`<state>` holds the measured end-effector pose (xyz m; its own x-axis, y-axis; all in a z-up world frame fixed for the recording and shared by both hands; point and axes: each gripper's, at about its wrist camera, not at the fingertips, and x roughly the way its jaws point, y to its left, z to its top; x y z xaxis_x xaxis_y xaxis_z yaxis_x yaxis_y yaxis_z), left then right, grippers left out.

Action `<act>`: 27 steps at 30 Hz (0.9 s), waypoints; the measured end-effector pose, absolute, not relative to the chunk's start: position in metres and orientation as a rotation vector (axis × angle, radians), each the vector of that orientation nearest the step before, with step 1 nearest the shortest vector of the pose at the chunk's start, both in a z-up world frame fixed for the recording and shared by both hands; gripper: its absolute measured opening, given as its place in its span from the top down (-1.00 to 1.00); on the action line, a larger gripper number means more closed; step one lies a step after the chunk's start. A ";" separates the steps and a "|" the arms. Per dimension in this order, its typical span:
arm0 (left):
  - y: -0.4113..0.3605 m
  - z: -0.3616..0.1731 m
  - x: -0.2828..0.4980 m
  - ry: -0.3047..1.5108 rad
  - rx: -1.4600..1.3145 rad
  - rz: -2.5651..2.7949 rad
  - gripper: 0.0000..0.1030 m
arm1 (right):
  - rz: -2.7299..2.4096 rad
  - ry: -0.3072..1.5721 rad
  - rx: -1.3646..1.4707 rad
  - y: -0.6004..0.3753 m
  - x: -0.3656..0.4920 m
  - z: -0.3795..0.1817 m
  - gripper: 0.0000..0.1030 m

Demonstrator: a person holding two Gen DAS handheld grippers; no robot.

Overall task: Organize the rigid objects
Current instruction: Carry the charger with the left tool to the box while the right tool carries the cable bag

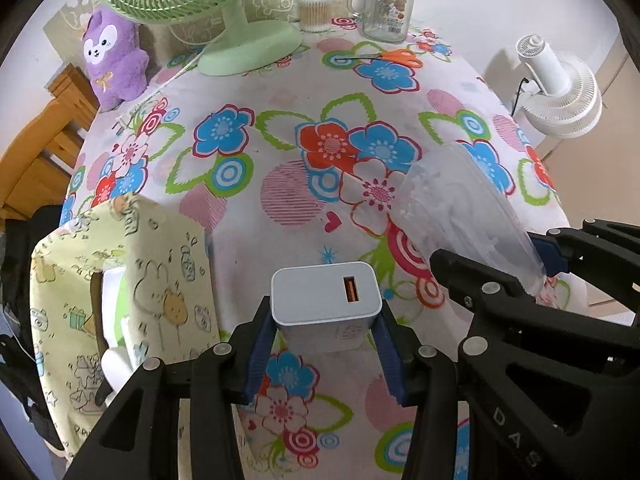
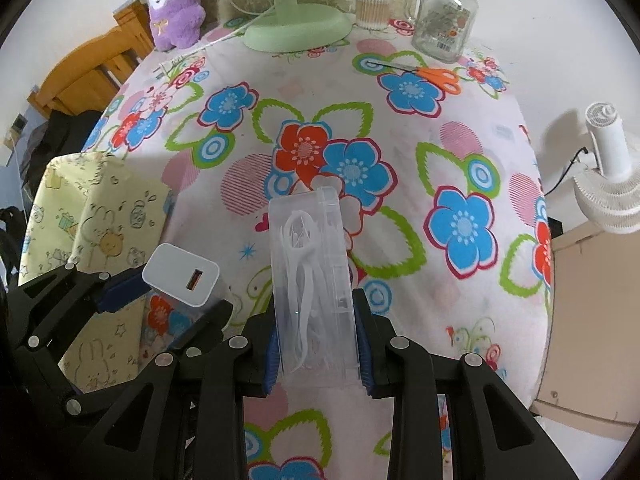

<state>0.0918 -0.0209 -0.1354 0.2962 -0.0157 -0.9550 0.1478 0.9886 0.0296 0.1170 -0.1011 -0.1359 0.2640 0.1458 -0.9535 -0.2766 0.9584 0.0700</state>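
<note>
My left gripper (image 1: pixel 325 310) is shut on a white USB charger (image 1: pixel 316 292), its orange port facing up, held above the flowered tablecloth (image 1: pixel 280 152). My right gripper (image 2: pixel 316 320) is shut on a clear plastic case (image 2: pixel 308 240) with white floss picks inside, also lifted off the cloth. The two grippers are side by side. In the left wrist view the right gripper (image 1: pixel 496 256) and its clear case (image 1: pixel 452 200) show at the right. In the right wrist view the left gripper (image 2: pixel 172 296) and charger (image 2: pixel 180 272) show at the lower left.
A yellow cartoon-print fabric bin (image 1: pixel 120 280) stands at the table's left edge. At the back are a green fan (image 1: pixel 248 48), a purple plush (image 1: pixel 112 60), a cotton-swab jar (image 1: pixel 314 10), a glass mug (image 1: pixel 386 8) and orange scissors (image 1: pixel 400 58). A white fan (image 1: pixel 560 92) stands off to the right.
</note>
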 end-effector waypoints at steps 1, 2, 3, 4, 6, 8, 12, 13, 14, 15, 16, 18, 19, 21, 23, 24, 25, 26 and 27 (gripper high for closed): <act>-0.021 -0.133 0.089 1.266 0.121 -0.112 0.05 | 0.283 1.269 -0.118 -0.101 0.113 -0.133 0.33; -0.021 -0.130 0.087 1.262 0.123 -0.115 0.05 | 0.279 1.263 -0.115 -0.101 0.110 -0.129 0.33; -0.021 -0.126 0.083 1.256 0.130 -0.120 0.05 | 0.275 1.258 -0.112 -0.101 0.107 -0.127 0.33; -0.021 -0.124 0.082 1.253 0.134 -0.122 0.05 | 0.270 1.253 -0.106 -0.101 0.103 -0.123 0.33; -0.020 -0.117 0.077 1.242 0.144 -0.126 0.05 | 0.263 1.245 -0.096 -0.101 0.098 -0.117 0.33; -0.019 -0.110 0.073 1.231 0.152 -0.132 0.05 | 0.254 1.235 -0.088 -0.100 0.092 -0.110 0.33; -0.017 -0.098 0.065 1.208 0.163 -0.139 0.05 | 0.239 1.214 -0.076 -0.099 0.082 -0.096 0.33; -0.016 -0.095 0.063 1.204 0.166 -0.141 0.05 | 0.236 1.210 -0.074 -0.098 0.080 -0.094 0.33; -0.016 -0.092 0.062 1.198 0.169 -0.144 0.05 | 0.233 1.204 -0.072 -0.097 0.078 -0.091 0.33; -0.015 -0.088 0.059 1.191 0.173 -0.146 0.05 | 0.231 1.199 -0.070 -0.097 0.076 -0.087 0.33; -0.014 -0.086 0.058 1.187 0.175 -0.147 0.05 | 0.229 1.194 -0.067 -0.096 0.073 -0.084 0.33; -0.012 -0.080 0.055 1.176 0.181 -0.150 0.05 | 0.224 1.188 -0.062 -0.094 0.070 -0.078 0.33; -0.011 -0.077 0.053 1.171 0.184 -0.153 0.05 | 0.223 1.184 -0.060 -0.093 0.068 -0.075 0.33; -0.009 -0.072 0.050 1.164 0.186 -0.156 0.05 | 0.218 1.177 -0.058 -0.091 0.064 -0.069 0.33; -0.006 -0.067 0.048 1.157 0.189 -0.158 0.05 | 0.216 1.171 -0.057 -0.088 0.061 -0.065 0.33; -0.004 -0.066 0.047 1.153 0.189 -0.158 0.05 | 0.215 1.168 -0.056 -0.086 0.060 -0.063 0.33; -0.002 -0.064 0.046 1.149 0.190 -0.159 0.05 | 0.213 1.166 -0.054 -0.085 0.059 -0.060 0.33; 0.000 -0.061 0.045 1.145 0.189 -0.157 0.05 | 0.213 1.163 -0.054 -0.083 0.058 -0.058 0.33; 0.003 -0.060 0.044 1.141 0.189 -0.157 0.05 | 0.213 1.160 -0.054 -0.080 0.057 -0.056 0.33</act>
